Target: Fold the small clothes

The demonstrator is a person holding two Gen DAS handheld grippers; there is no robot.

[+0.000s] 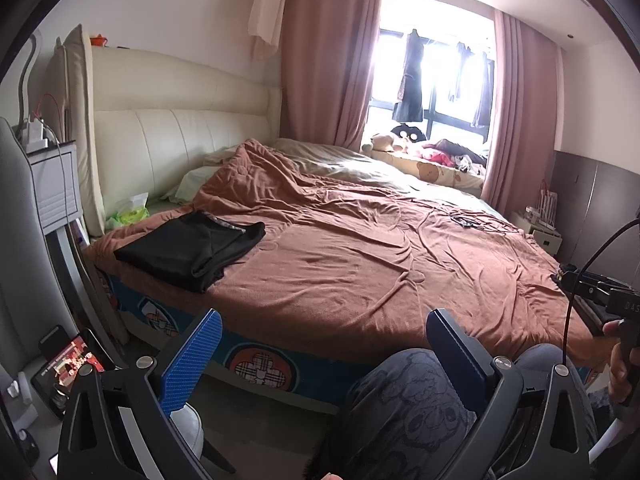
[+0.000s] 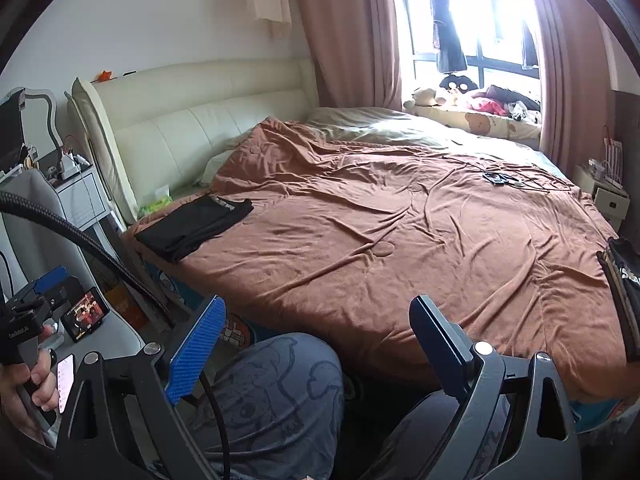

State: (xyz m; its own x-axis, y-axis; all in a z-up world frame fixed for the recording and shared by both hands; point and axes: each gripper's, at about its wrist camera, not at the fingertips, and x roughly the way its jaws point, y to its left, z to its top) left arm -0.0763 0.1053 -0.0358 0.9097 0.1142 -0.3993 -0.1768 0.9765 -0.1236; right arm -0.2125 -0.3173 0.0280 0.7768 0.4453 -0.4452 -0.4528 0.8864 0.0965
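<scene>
A home bedroom: a wide bed (image 1: 360, 248) under a rumpled brown quilt (image 2: 400, 220), cream padded headboard (image 1: 180, 128), pink curtains (image 1: 320, 60), plush toys (image 2: 424, 96) on the window ledge

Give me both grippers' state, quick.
Left gripper: jaws open, holding nothing, over the person's knee.
Right gripper: jaws open, holding nothing, short of the bed.

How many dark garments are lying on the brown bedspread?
2. One folded black garment lies near the bedspread's headboard-side corner. A second dark printed garment sits at the bed's right edge in the right wrist view, cut off by the frame. More may be hidden.
</scene>
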